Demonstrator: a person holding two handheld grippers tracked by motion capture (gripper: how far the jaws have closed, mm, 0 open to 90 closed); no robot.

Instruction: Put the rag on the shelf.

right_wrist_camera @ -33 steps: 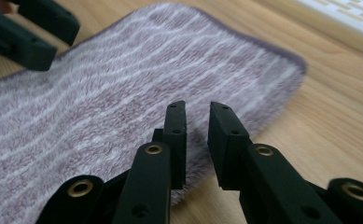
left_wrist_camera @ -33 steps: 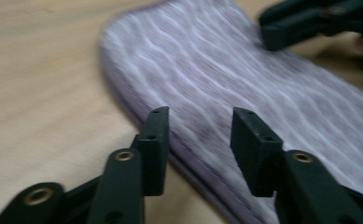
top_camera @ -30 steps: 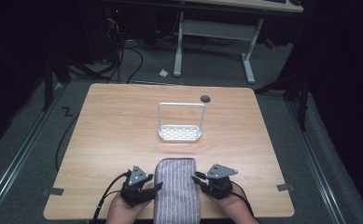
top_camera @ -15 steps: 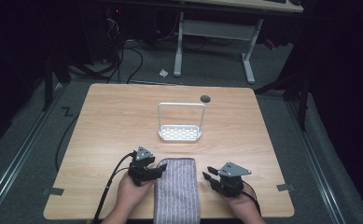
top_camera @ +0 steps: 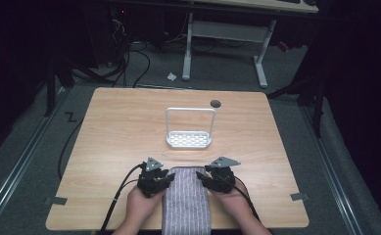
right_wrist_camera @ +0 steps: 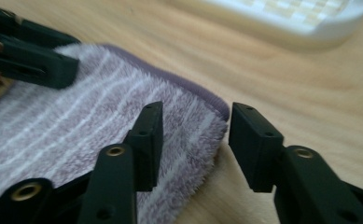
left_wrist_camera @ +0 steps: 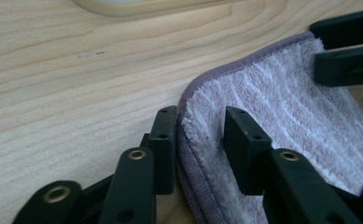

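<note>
At towel's point(top_camera: 186, 203) far corners, near table point(top_camera: 119, 127) front edge: left gripper point(left_wrist_camera: 200, 140) and right gripper point(right_wrist_camera: 193, 140) both spread, each straddling one corner hem. Rack point(top_camera: 189, 139) stood beyond towel, apart. Judged step: pinch corners. Seat hem deep between jaws, close both together.

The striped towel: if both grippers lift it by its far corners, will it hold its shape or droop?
The towel looks soft and fluffy, so it would probably sag between the left gripper and right gripper. The plush pile likely grips well; its folded layers may separate.
</note>
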